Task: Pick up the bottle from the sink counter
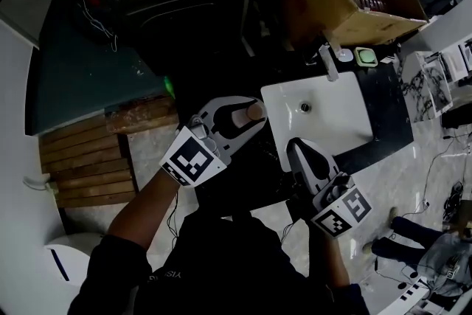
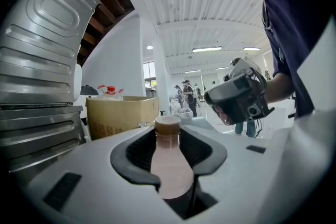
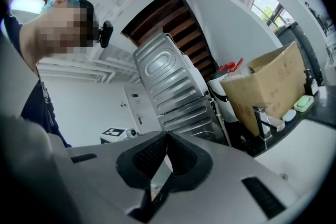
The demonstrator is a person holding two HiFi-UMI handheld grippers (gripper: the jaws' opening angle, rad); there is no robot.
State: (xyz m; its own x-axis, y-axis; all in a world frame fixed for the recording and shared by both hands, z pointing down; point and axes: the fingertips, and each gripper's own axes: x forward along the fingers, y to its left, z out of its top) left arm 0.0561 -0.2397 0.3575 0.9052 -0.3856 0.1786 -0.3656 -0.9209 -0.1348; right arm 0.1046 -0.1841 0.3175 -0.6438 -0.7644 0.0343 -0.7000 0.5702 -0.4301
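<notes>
The left claw [image 2: 169, 135] is clamped on the small pink plastic bottle with a brown cap [image 2: 169, 168]. It sits mid-frame in the head view and looks held up off the dark table [image 1: 389, 103]. So the pick-up seems done. Further right, the right claw [image 3: 167, 139] is pressed together, empty.

Head view steeply downward; gripper views level, cardboard box [image 2: 119, 115] [image 3: 268, 86] in both.

One bottle [image 2: 169, 165], two grippers [image 1: 257, 114] [image 1: 296, 146], one sink [image 1: 335, 122]
</notes>
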